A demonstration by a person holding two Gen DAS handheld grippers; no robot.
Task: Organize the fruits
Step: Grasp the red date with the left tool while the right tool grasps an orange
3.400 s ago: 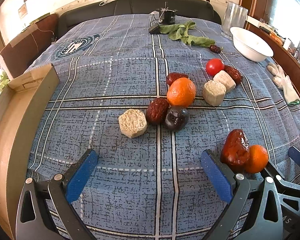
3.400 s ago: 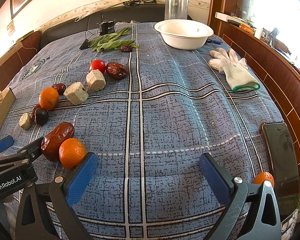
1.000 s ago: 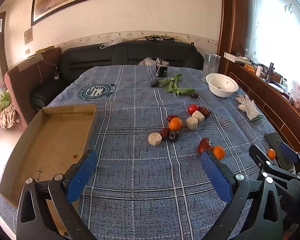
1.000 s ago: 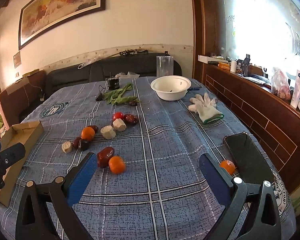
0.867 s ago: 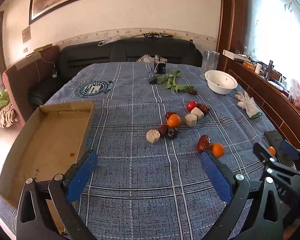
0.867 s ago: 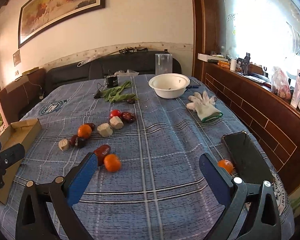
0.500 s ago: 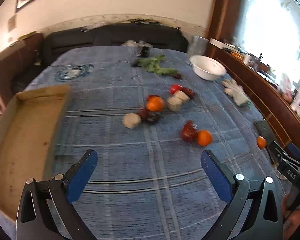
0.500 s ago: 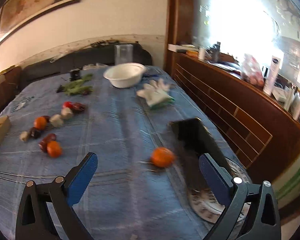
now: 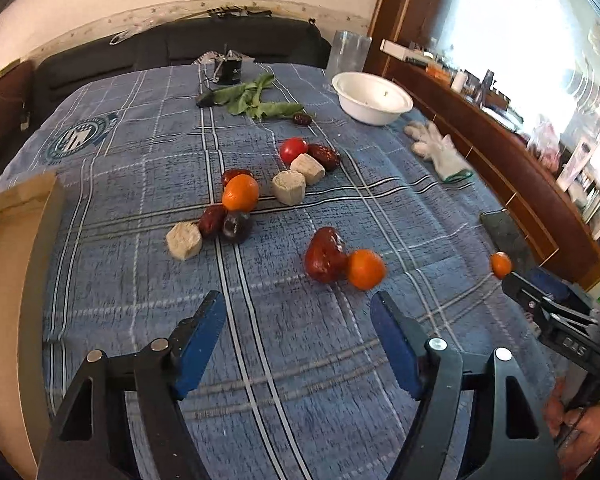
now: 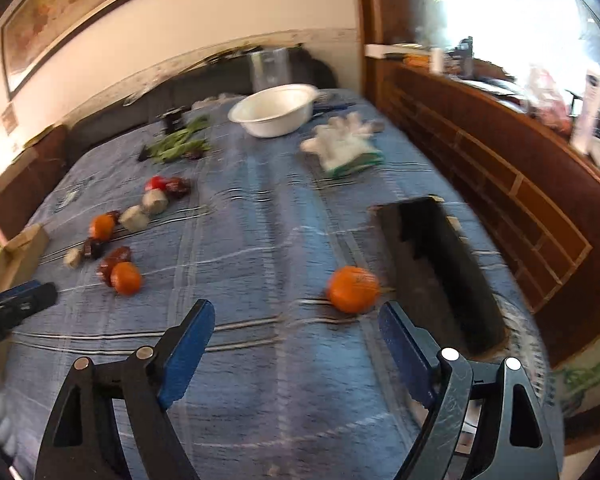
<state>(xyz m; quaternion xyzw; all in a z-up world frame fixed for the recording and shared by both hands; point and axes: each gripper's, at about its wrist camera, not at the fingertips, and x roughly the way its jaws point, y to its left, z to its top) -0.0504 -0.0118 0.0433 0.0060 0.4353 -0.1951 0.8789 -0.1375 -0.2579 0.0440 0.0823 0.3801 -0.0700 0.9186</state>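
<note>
While your left gripper [image 9: 296,336] hangs over the blue plaid cloth of the worktop [image 9: 140,280], its jaws have just been closing but stand spread with nothing between them; a large red date [image 9: 325,255] touching an orange [image 9: 365,269] lies just beyond its tips. Your right gripper [image 10: 296,338] is likewise spread and has just been narrowing, empty, with a lone orange [image 10: 353,289] just ahead near its right finger, beside a dark phone [image 10: 440,268]. Other fruits [image 9: 240,198] cluster mid-cloth, and a cardboard box [image 9: 8,280] sits at the left edge.
</note>
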